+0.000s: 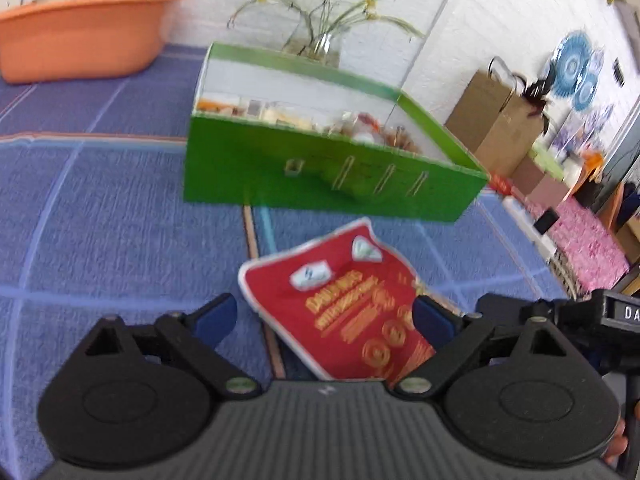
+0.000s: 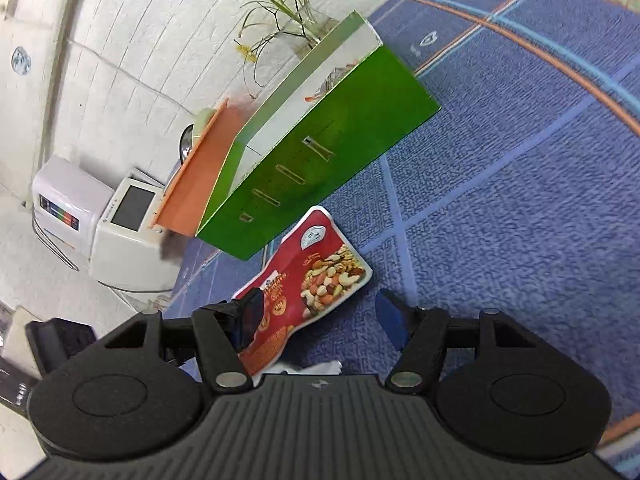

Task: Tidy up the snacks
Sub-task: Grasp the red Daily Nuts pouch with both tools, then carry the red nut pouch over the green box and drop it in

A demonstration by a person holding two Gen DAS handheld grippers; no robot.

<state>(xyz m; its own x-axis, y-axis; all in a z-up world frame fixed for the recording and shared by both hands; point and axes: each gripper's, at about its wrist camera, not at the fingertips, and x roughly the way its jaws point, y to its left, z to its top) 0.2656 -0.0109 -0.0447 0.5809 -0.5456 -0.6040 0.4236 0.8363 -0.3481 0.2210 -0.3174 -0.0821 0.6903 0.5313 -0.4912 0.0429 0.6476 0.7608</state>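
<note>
Pouch (image 2: 316, 276) of mixed nuts, red, lies flat on blue cloth (image 2: 500, 200), just beside green box (image 2: 320, 152) w/ snacks inside. Left gripper (image 1: 324, 316) jaws spread, pouch between. Right gripper (image 2: 320, 312) jaws spread too, holds nothing. Risk: foil slippery, pinch at edge only, pouch may slip out.

Snack pouch (image 1: 344, 300) lies on cloth (image 1: 100, 220) before box (image 1: 320, 176).
</note>
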